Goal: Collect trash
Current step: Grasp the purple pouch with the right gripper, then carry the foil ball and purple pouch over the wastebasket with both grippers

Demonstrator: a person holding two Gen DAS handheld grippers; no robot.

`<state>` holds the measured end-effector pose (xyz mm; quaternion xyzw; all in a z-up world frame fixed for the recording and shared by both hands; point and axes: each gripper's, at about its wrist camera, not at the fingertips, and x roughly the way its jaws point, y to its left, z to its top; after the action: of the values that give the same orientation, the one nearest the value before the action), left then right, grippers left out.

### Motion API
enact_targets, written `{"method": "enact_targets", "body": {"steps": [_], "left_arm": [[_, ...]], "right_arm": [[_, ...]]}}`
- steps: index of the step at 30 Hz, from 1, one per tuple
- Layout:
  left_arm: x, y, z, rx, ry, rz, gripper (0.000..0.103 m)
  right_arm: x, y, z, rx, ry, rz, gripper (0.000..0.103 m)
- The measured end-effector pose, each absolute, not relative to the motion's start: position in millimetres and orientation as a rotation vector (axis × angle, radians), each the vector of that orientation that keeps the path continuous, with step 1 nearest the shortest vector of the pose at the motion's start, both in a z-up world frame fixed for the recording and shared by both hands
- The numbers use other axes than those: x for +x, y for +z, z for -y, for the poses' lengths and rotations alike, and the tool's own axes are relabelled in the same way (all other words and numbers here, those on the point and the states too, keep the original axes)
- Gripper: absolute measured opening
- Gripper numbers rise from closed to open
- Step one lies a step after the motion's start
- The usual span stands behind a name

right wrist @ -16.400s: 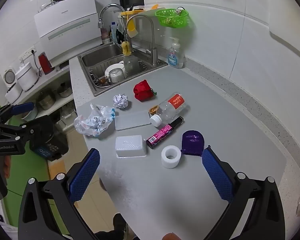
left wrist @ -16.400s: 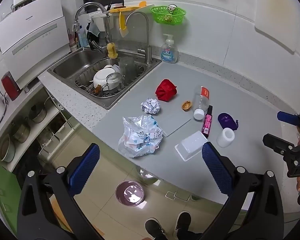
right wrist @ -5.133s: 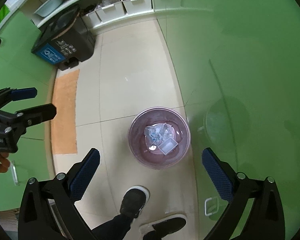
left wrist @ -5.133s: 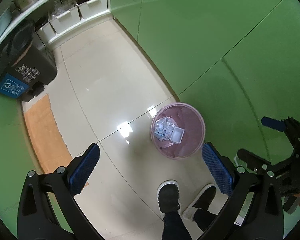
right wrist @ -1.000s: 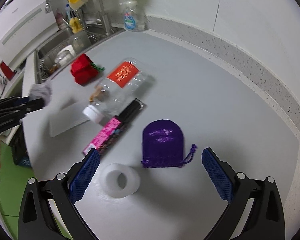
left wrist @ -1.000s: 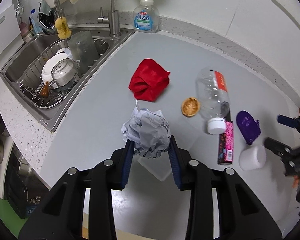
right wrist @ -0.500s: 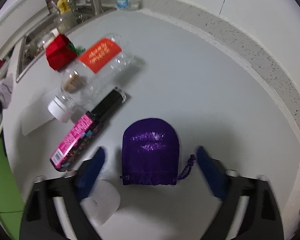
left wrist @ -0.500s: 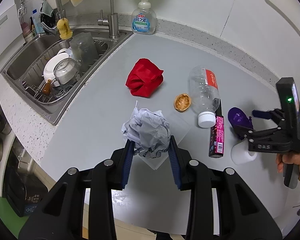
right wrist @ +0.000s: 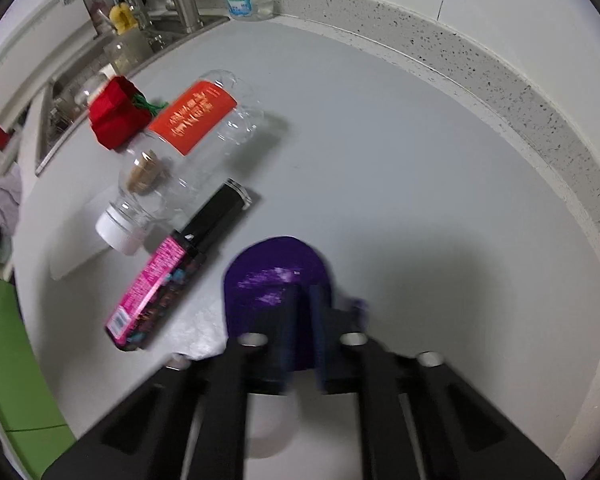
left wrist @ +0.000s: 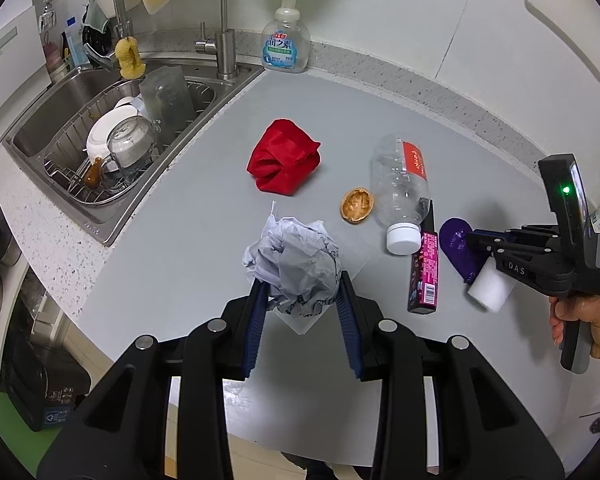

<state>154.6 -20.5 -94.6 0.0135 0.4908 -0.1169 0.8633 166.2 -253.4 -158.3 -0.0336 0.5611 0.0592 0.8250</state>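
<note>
On the grey bench (left wrist: 204,208), low in the middle of the left wrist picture, the left tongs (left wrist: 300,300) are clamped on a crumpled ball of paper (left wrist: 296,264) and hold it a little above the bench. That grip looks the same as a second ago.

The big change is on the right. A second ago the right tongs (right wrist: 302,320) were wide apart over the purple pouch (right wrist: 276,272). They have just been closing, and now the two blue pads sit close together, pinching the pouch low in the middle of the right wrist picture. That part is blurry, so how firm the pinch is cannot be told.

Just left of the pouch lie a pink and black box (right wrist: 172,268) and a clear bottle (right wrist: 184,152). A red cloth (right wrist: 114,114) is in the upper left. A white roll (left wrist: 490,288) sits under the right tongs in the left wrist picture, and a walnut shell (left wrist: 357,205) lies by the bottle.

So both tongs seem full now. The next step is probably carrying these two things to the bin, which is not in view.
</note>
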Motion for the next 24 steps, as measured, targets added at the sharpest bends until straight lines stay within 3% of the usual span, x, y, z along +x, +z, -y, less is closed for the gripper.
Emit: {"method": "enact_targets", "body": {"steps": [11,24], "left_arm": [[150.9,-90.2,28.3,0.027,-0.258,-1.011,0.034],[136.2,-78.2,31.0,0.016,-0.276,-0.99,0.034]], "right_arm": [[148.4,-150.1,253.2,-0.03,0.176,-1.171,0.001],[123.1,-88.0,243.5,-0.034,0.208,-1.014,0.001]]}}
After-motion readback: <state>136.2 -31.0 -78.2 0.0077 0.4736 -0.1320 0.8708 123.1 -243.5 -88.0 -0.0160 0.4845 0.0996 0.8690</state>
